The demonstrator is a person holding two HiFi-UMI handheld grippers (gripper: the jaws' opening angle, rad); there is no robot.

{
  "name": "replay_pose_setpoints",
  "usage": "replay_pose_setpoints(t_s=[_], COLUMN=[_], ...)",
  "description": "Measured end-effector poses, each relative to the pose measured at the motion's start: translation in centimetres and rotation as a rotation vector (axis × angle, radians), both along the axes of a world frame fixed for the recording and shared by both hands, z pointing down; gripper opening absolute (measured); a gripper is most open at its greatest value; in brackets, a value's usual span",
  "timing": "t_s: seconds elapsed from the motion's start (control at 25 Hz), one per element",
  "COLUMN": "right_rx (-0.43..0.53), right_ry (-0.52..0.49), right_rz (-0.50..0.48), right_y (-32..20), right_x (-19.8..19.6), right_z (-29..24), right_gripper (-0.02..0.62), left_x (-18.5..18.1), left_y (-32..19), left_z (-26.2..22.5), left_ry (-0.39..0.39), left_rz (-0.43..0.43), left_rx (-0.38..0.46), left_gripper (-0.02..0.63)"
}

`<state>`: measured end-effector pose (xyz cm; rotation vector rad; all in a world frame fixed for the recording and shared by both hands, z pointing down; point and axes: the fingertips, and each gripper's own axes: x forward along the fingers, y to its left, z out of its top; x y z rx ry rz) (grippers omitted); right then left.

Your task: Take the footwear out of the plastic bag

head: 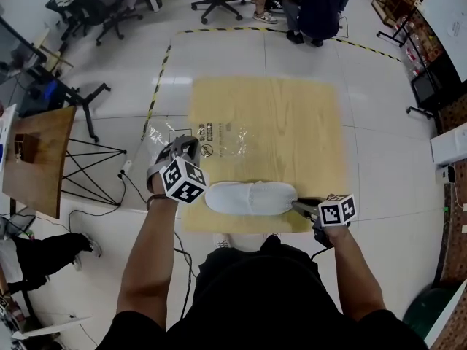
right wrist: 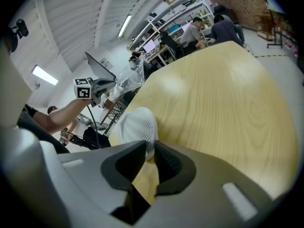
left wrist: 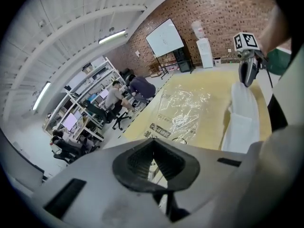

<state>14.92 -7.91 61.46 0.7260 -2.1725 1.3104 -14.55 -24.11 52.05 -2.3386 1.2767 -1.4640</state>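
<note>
A white slipper (head: 250, 197) lies along the near edge of the pale wooden table (head: 292, 122). My right gripper (head: 298, 204) is shut on its right end, and the slipper's (right wrist: 137, 125) fabric runs in between the jaws of the right gripper (right wrist: 149, 151). A clear plastic bag (head: 211, 138) with black print lies empty to the slipper's far left. My left gripper (head: 190, 144) is at the bag's left edge, shut on the film. In the left gripper view the bag (left wrist: 183, 110) stretches from the left gripper (left wrist: 153, 148) across the table, beside the slipper (left wrist: 242, 118).
A brown side table (head: 40, 159) on black legs stands at the left, with cables (head: 131, 188) on the floor by it. People on office chairs (head: 314, 9) sit beyond the table's far edge. Yellow-black tape (head: 157, 79) marks the floor. Shelving and a whiteboard (left wrist: 165, 37) stand further off.
</note>
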Motion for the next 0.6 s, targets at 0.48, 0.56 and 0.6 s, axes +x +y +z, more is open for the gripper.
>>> replay_pose_setpoints(t_s=[0.48, 0.56, 0.6], right_rx=[0.003, -0.003, -0.005], right_ry=[-0.039, -0.043, -0.045], right_rz=[0.035, 0.043, 0.047], right_y=[-0.3, -0.3, -0.3], right_x=[-0.7, -0.6, -0.5], right_z=[-0.9, -0.7, -0.7], right_gripper=[0.057, 0.057, 0.057], left_x=[13.5, 14.0, 14.1], left_y=[0.2, 0.4, 0.5], left_z=[6.4, 7.3, 7.7], left_ry=[0.081, 0.099, 0.113], left_rz=[0.119, 0.101, 0.088], left_rx=[-0.189, -0.233, -0.256], left_gripper=[0.006, 0.006, 0.006])
